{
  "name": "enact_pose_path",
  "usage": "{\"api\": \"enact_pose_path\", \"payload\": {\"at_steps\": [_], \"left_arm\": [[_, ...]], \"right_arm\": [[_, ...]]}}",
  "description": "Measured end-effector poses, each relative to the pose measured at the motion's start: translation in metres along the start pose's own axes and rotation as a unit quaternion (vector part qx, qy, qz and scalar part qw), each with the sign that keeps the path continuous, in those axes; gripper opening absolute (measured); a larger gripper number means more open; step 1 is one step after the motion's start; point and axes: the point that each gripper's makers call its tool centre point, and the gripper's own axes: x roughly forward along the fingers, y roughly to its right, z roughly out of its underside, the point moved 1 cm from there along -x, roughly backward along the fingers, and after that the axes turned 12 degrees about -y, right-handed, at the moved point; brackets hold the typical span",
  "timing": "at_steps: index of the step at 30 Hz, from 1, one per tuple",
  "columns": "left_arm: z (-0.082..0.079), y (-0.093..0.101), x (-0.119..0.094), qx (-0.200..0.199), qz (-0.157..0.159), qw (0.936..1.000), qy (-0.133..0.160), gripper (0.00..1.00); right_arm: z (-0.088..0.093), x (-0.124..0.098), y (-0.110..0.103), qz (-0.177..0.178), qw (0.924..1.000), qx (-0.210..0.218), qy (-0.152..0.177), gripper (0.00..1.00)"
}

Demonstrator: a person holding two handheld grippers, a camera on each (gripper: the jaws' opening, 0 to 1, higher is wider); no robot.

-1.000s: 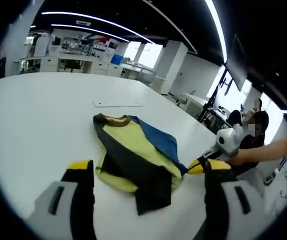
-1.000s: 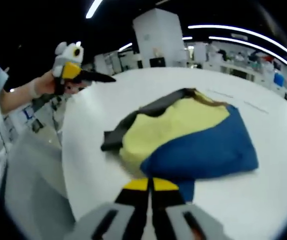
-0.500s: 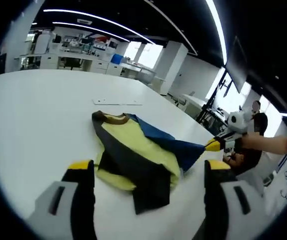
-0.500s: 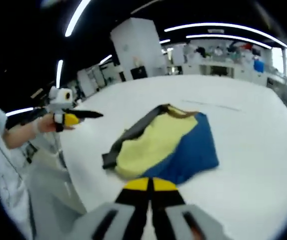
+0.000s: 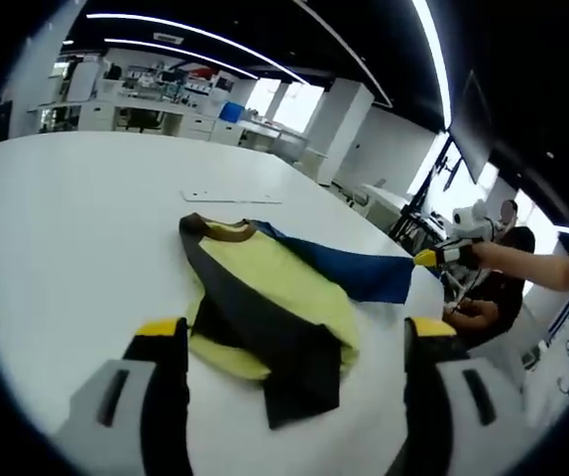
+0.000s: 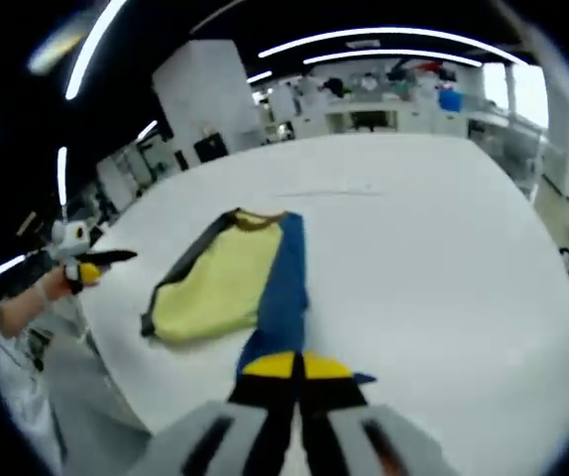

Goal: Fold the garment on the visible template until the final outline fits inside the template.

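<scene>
Spread on a broad white surface [image 5: 76,228] ahead of both tools: a shirt [image 5: 265,302] in pale yellow, black and blue, brown collar turned away from the left hand-held gripper [image 5: 294,347]. Jaws of that left hand-held gripper set wide apart and released, yellow-tipped and black, hovering just short of the shirt's dark lower edge, which falls between them in the left gripper view. Blue sleeve [image 5: 364,276] drawn out taut to the right of the left hand-held gripper, its far end pinched by the right hand-held gripper [image 5: 431,259], held in a person's hand [image 5: 483,260] off the surface's rim. In the right gripper view, right hand-held gripper [image 6: 295,365] clenched, its two yellow tips pressed together on the blue fabric, which runs straight ahead from the tips up to the collar. Same shirt [image 6: 230,283] seen there lying ahead and slightly left of the shut tips, yellow panel to the left of the blue strip, black edging along the far left side. Left hand-held gripper [image 6: 116,258] visible well to the left of the right one, raised beside the surface's edge in a person's hand [image 6: 61,283], clear of the shirt. Beyond the shirt's collar, farther from both tools, thin pale markings on the surface [image 5: 230,197], too faint to make out in detail. Office benches and ceiling light strips in the background.
</scene>
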Motion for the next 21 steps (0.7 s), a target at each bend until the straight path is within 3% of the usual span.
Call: {"api": "enact_pose_path", "payload": {"at_steps": [2, 15, 21], "left_arm": [[0.0, -0.002, 0.001, -0.003, -0.002, 1.0, -0.001, 0.87], [0.003, -0.016, 0.012, -0.018, -0.014, 0.9997, -0.012, 0.87], [0.002, -0.024, 0.015, -0.028, -0.02, 0.9993, -0.013, 0.87]], "right_arm": [[0.0, -0.003, 0.005, 0.012, 0.9999, 0.006, -0.002, 0.0], [-0.02, 0.003, 0.108, 0.086, 0.9946, 0.05, -0.029, 0.0], [-0.03, 0.001, 0.15, 0.119, 0.9887, 0.089, -0.021, 0.0]]}}
